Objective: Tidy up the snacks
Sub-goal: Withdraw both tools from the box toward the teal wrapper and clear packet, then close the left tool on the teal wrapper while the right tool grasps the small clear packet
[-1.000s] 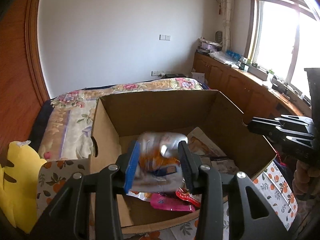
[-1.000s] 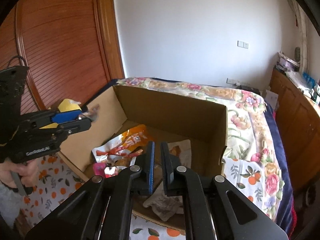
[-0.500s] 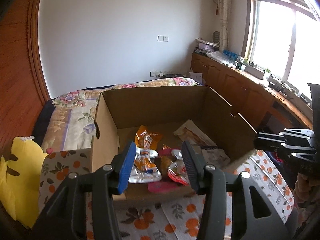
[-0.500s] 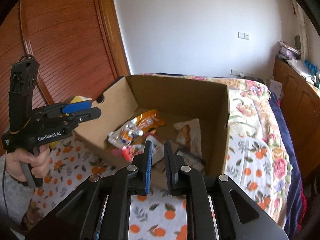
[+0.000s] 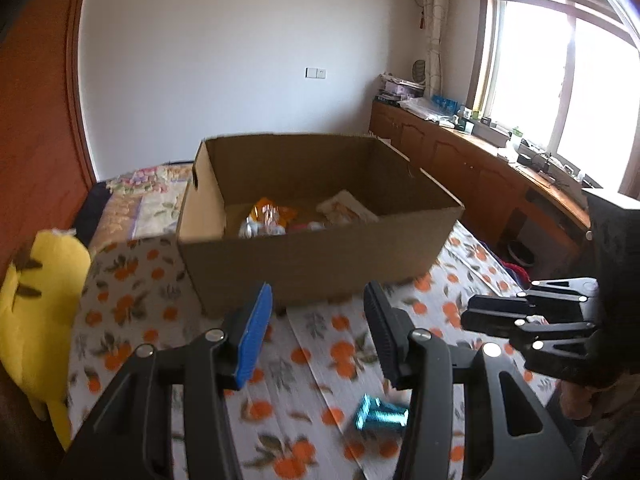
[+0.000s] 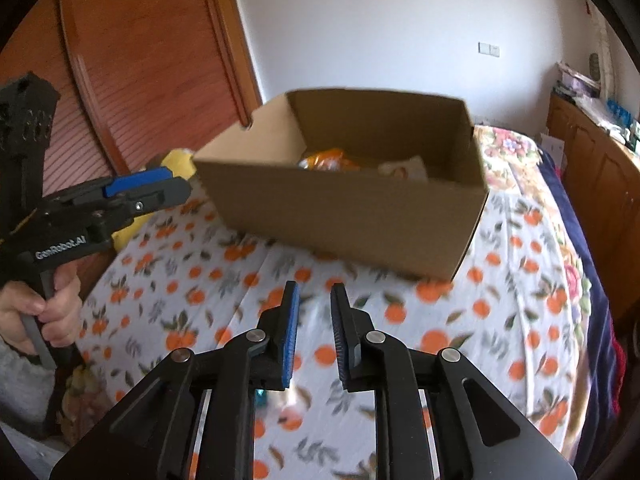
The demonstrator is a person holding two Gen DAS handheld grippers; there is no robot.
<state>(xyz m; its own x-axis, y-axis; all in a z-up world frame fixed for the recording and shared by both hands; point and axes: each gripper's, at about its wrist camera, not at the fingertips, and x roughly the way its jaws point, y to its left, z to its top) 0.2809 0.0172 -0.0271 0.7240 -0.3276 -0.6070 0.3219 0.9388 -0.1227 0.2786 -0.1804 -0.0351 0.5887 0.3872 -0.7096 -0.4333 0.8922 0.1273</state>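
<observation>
An open cardboard box (image 5: 320, 256) stands on the orange-print bedspread (image 5: 132, 304); it also shows in the right wrist view (image 6: 360, 216). Several snack packets (image 5: 268, 216) lie inside it, among them an orange one (image 6: 324, 160). A small teal packet (image 5: 380, 418) lies on the spread in front of the box. My left gripper (image 5: 318, 334) is open and empty, held back from the box's near wall. My right gripper (image 6: 314, 332) is open a little and empty, also in front of the box. Each gripper shows in the other's view, the left (image 6: 168, 188) and the right (image 5: 472, 320).
A yellow plush toy (image 5: 36, 288) lies left of the box. A red-brown wooden wardrobe (image 6: 132, 60) stands at the left. Wooden cabinets (image 5: 460, 168) with clutter run under the window at the right. A floral quilt (image 6: 516, 152) lies behind the box.
My left gripper let a silver and orange packet drop into the box. Both grippers pulled back from over the box to above the bedspread. The right jaws have opened slightly.
</observation>
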